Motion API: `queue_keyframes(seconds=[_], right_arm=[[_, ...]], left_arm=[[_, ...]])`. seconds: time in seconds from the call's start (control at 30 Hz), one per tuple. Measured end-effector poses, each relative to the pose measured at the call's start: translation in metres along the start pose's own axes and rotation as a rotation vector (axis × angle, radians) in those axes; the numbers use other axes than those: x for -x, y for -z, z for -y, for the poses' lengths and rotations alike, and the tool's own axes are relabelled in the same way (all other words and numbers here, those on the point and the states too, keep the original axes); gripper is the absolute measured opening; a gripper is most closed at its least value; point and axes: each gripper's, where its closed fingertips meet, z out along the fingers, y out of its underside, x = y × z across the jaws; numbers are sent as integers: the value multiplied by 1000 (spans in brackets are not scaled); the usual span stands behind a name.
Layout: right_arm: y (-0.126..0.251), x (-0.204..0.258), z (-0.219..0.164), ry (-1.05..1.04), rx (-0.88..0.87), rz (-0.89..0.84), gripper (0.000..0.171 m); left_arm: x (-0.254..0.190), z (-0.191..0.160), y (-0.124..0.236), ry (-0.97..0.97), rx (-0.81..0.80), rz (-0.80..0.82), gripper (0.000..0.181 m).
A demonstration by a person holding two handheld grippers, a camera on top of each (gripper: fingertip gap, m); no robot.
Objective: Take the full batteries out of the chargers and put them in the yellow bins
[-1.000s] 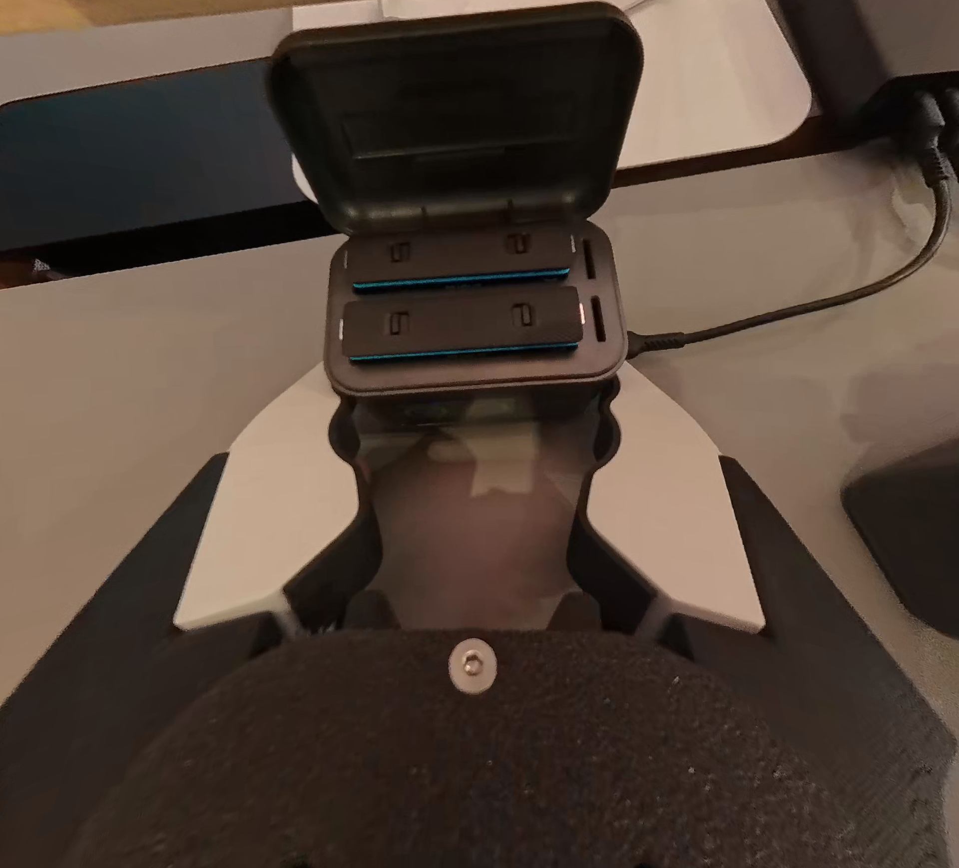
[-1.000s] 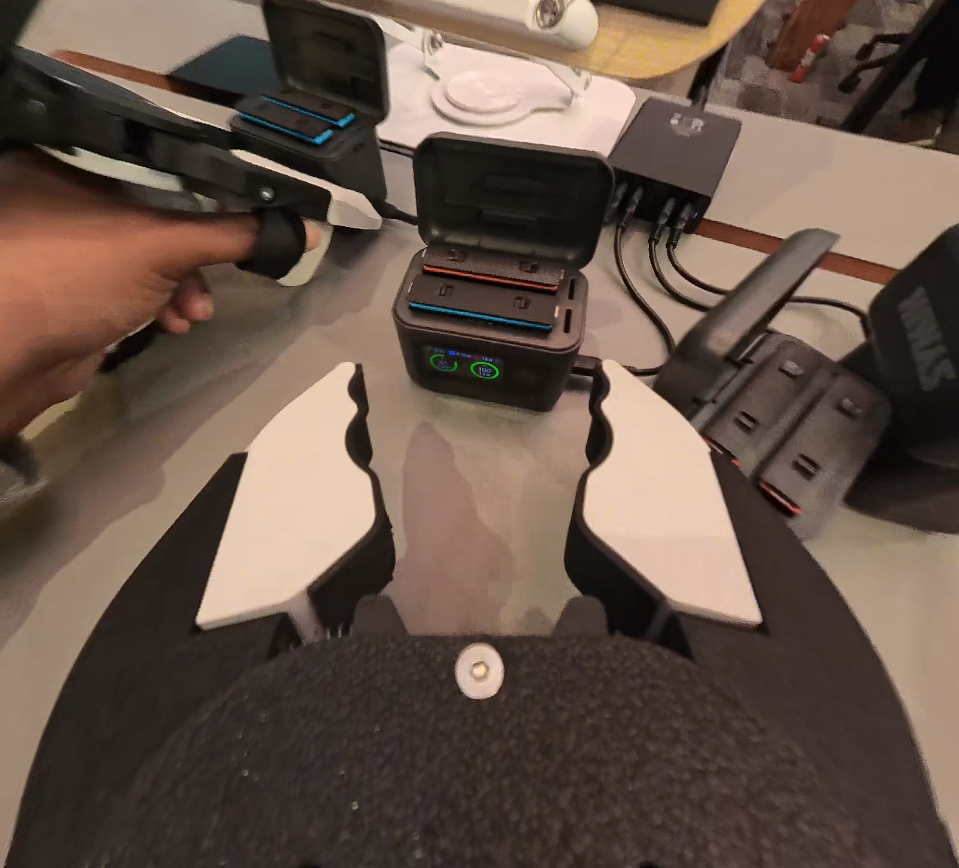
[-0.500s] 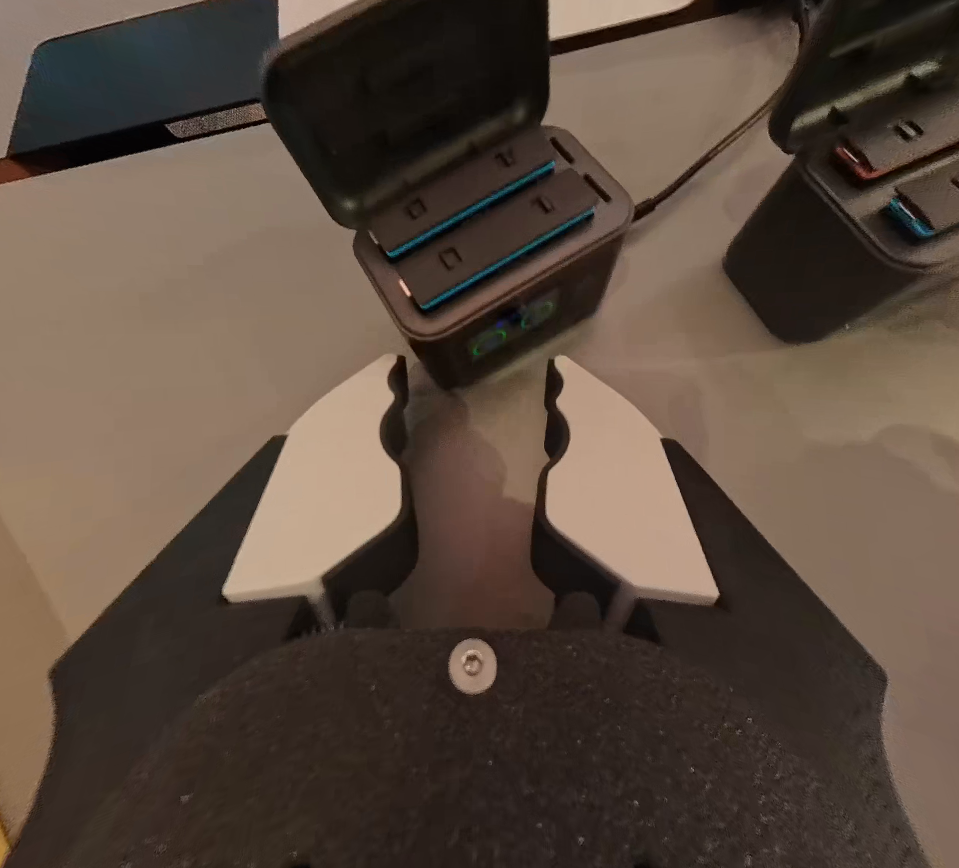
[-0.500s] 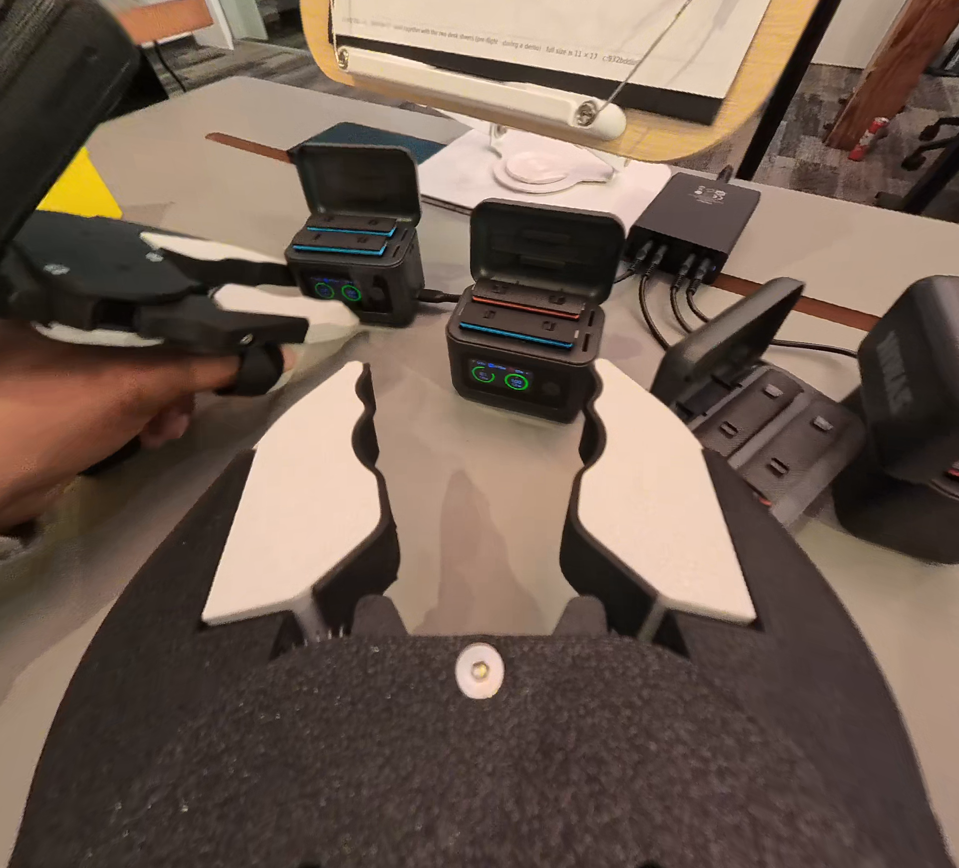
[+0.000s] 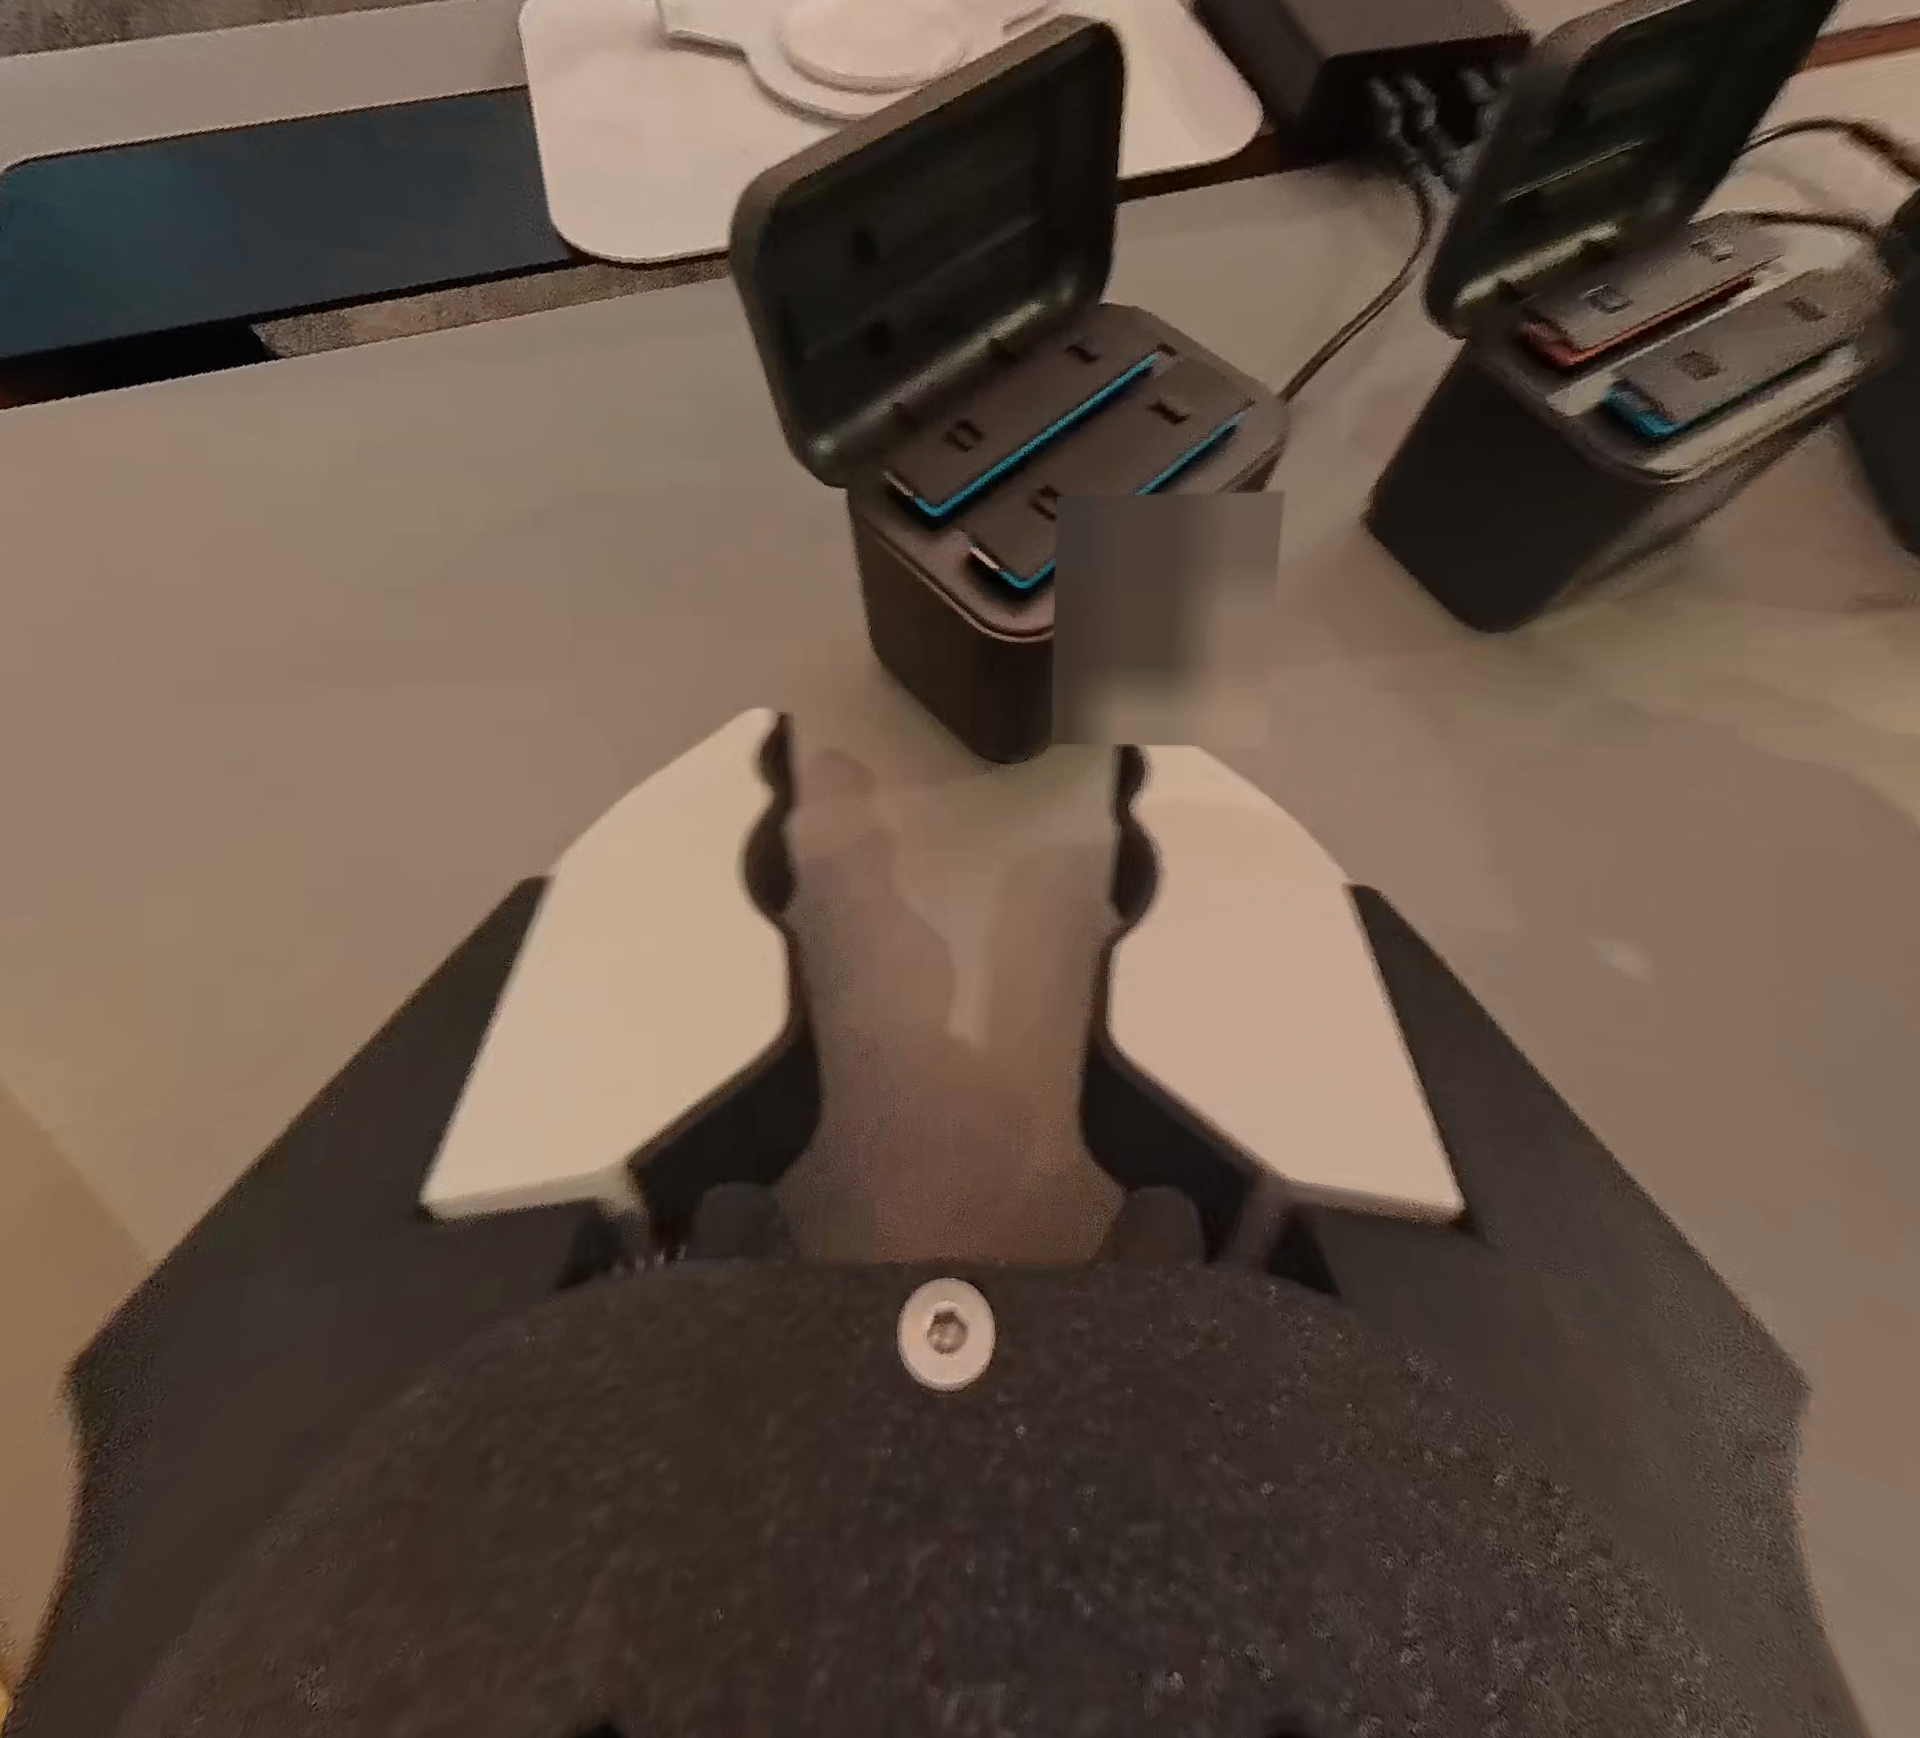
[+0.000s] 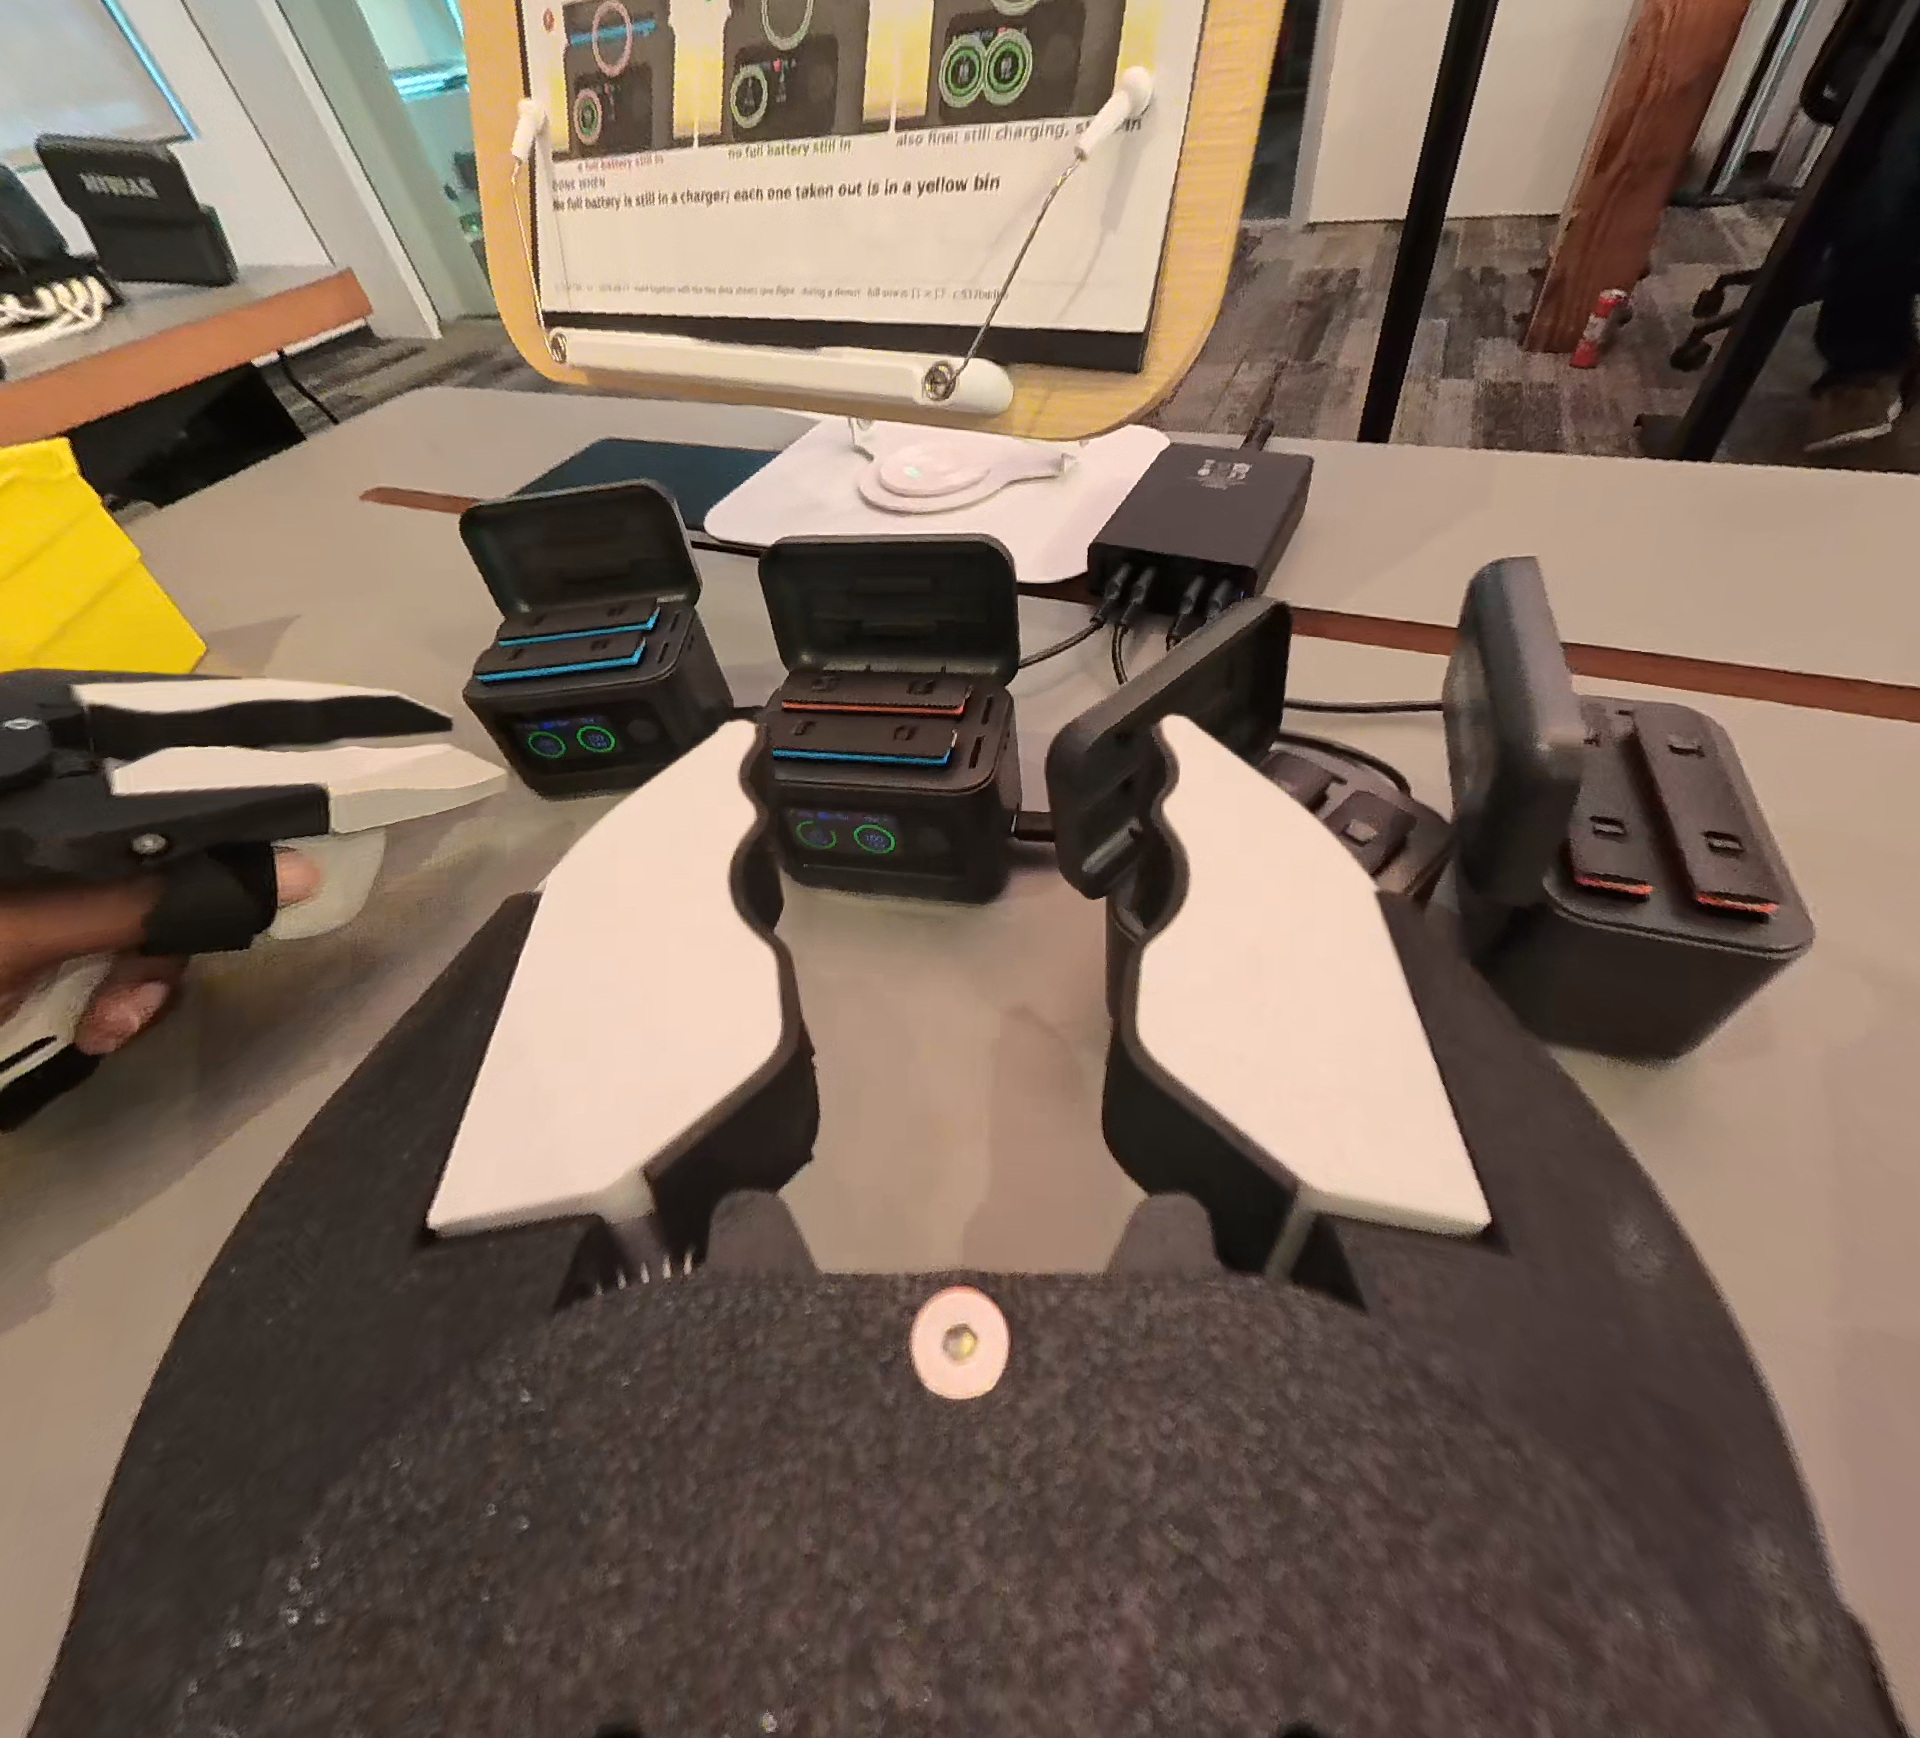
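Note:
In the left wrist view my left gripper (image 5: 956, 748) is open and empty, just short of a black charger (image 5: 935, 639) with its lid up. Two blue-edged batteries (image 5: 1023, 441) sit in its slots; a blurred patch covers part of its front. In the right wrist view my right gripper (image 6: 951, 743) is open and empty above the table, in front of a second open charger (image 6: 894, 815) holding a red-edged battery (image 6: 873, 701) and a blue-edged battery (image 6: 862, 753). The left gripper (image 6: 468, 743) shows there too, open, beside the first charger (image 6: 592, 732).
A yellow bin (image 6: 73, 576) stands at the far left. Two more open chargers (image 6: 1621, 867) (image 6: 1195, 712) sit at the right. A black power hub (image 6: 1205, 514) with cables and a sheet on a wooden board (image 6: 852, 109) stand behind. A person's hand (image 6: 94, 940) holds the left gripper.
My left gripper backed away from the first charger, which it had straddled, and its jaws narrowed with nothing in them. My right gripper pulled back and up, jaws slightly narrower.

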Motion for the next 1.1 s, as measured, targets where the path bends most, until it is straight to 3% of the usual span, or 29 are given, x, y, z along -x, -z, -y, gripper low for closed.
queue_keyframes(seconds=[0.03, 0.1, 0.23, 0.33, 0.47, 0.53, 0.7, 1.1], right_arm=[[0, 1, 2, 2, -12, 11, 66], [0, 6, 4, 9, -30, 39, 66], [-2, 17, 3, 41, -33, 86, 65], [-2, 29, 1, 66, -28, 150, 61], [-2, 58, -7, 107, 6, 305, 52], [-2, 70, -14, 149, 37, 355, 51], [-6, 84, -32, 240, 111, 365, 51], [-14, 94, -54, 223, 197, 333, 55]], left_arm=[[4, -3, -5, -18, 33, 7, 81], [9, -11, -17, -72, 123, -1, 108], [3, -4, -35, -143, 138, -53, 117], [-10, 0, -45, -200, 145, -132, 112], [-24, 6, -43, -227, 104, -209, 69], [-31, 5, -39, -239, 97, -230, 64], [-48, -3, -27, -320, 83, -266, 60], [-67, -18, -8, -362, 97, -328, 57]])
